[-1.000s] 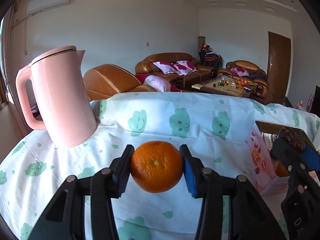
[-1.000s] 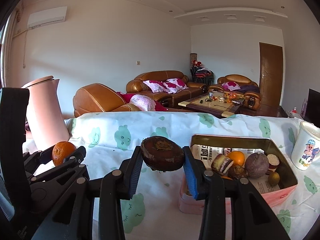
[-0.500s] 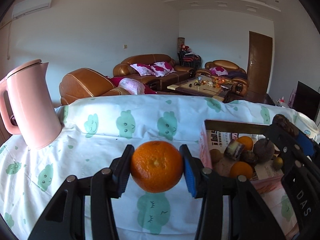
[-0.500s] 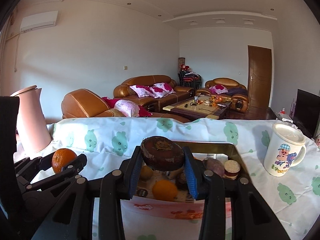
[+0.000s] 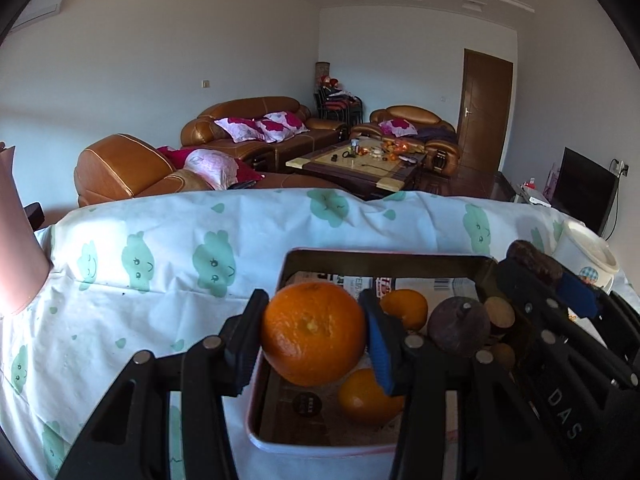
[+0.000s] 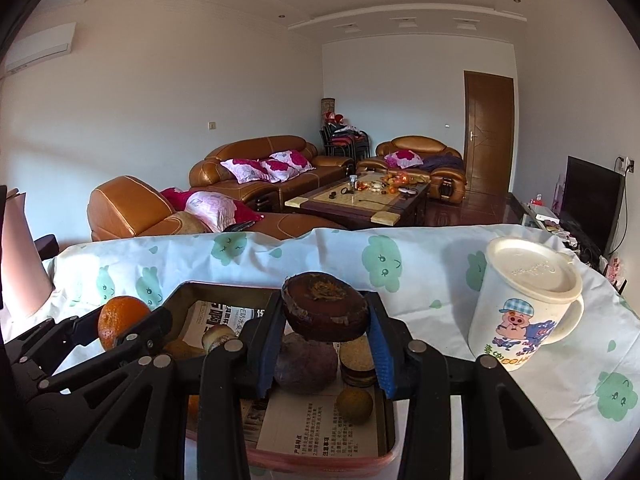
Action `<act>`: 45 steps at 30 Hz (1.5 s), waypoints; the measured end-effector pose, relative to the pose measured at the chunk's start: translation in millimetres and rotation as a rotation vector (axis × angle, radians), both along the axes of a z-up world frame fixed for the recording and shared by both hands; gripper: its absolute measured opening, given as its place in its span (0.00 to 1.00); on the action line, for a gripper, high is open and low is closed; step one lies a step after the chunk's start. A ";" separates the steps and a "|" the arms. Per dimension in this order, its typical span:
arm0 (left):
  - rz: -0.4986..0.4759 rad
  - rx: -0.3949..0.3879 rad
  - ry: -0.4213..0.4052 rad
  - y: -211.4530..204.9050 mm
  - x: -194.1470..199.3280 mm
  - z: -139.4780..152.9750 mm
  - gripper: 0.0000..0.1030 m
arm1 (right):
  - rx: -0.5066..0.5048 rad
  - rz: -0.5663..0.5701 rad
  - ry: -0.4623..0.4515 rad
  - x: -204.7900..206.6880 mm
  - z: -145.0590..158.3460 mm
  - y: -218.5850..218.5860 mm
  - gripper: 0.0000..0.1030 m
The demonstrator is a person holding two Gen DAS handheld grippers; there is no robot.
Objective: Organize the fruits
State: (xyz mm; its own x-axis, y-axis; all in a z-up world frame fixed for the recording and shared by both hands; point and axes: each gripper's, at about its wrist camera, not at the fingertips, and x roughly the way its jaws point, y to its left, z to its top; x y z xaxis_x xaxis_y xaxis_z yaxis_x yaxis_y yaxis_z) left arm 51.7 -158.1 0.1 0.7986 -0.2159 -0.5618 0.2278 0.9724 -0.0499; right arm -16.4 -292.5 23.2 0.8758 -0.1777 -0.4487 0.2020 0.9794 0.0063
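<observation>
Two fruits held over a box already partly filled

Two grippers hang above the table (image 6: 440,280), whose cloud-print cloth carries a pink-rimmed box (image 5: 400,255) lined with newspaper. Beside the box stands a lidded cartoon mug (image 6: 524,308). Inside lie a dark round fruit (image 5: 459,327), two small oranges (image 5: 408,307), a yellowish little fruit (image 6: 355,405) and some cut brown pieces, so much of the sorting looks done. The left gripper (image 5: 313,336) has its jaws closed on an orange (image 5: 313,332) above the box's near left corner; the right gripper (image 6: 325,340) clamps a flat dark-brown fruit (image 6: 325,312) over the middle. Judging from this, lowering and releasing both remains; whether more loose fruit waits elsewhere cannot be told
</observation>
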 end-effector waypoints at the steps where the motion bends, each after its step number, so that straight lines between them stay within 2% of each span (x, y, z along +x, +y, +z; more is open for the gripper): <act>1: 0.002 0.001 0.012 -1.6 3.6 -1.7 0.47 | 0.001 0.001 0.008 3.1 -1.3 -2.1 0.41; 4: 0.008 0.002 0.042 -3.7 10.7 -7.3 0.47 | 0.017 0.038 0.040 13.3 -6.5 -4.5 0.41; 10: 0.017 -0.008 0.040 -1.5 14.2 -8.4 0.49 | 0.080 0.137 0.101 29.0 -17.1 -6.7 0.42; 13: 0.065 0.006 0.008 1.6 10.6 -4.6 0.62 | 0.167 0.187 0.114 32.0 -21.6 -14.5 0.43; 14: 0.082 0.011 -0.006 3.0 8.2 -3.0 0.70 | 0.196 0.203 0.116 32.5 -22.4 -17.9 0.43; 17: 0.098 -0.008 -0.034 11.4 1.5 4.6 0.85 | 0.282 0.263 0.098 31.7 -22.0 -27.1 0.43; 19: 0.119 -0.047 -0.042 21.3 -2.1 8.8 0.96 | 0.351 0.283 0.074 29.3 -20.8 -34.7 0.50; 20: 0.128 -0.079 -0.046 27.2 -3.9 10.4 1.00 | 0.385 0.286 0.060 27.9 -20.6 -39.1 0.59; 21: 0.117 -0.114 -0.049 32.0 -5.7 11.8 1.00 | 0.419 0.291 0.045 26.1 -20.5 -43.0 0.70; 23: 0.101 -0.133 -0.040 34.5 -8.1 13.0 1.00 | 0.462 0.307 0.017 22.6 -19.6 -44.8 0.83; 24: 0.108 -0.118 -0.041 32.9 -9.5 13.4 1.00 | 0.464 0.315 0.008 21.7 -17.9 -43.2 0.83; 28: 0.117 -0.056 -0.071 28.7 -16.8 13.0 1.00 | 0.362 0.252 -0.032 10.2 -11.6 -31.9 0.83; 32: 0.156 -0.029 -0.102 30.0 -22.0 12.3 1.00 | 0.197 0.115 -0.149 -9.1 -0.7 -21.4 0.83; 36: 0.179 0.009 -0.145 31.2 -31.7 10.3 1.00 | 0.069 0.050 -0.223 -24.2 7.0 -6.8 0.83; 39: 0.179 0.042 -0.164 31.1 -39.3 9.3 1.00 | 0.039 0.032 -0.224 -31.2 8.8 -0.2 0.84; 45: 0.170 0.033 -0.208 39.7 -62.9 12.8 1.00 | 0.049 0.003 -0.257 -55.6 11.0 -3.9 0.84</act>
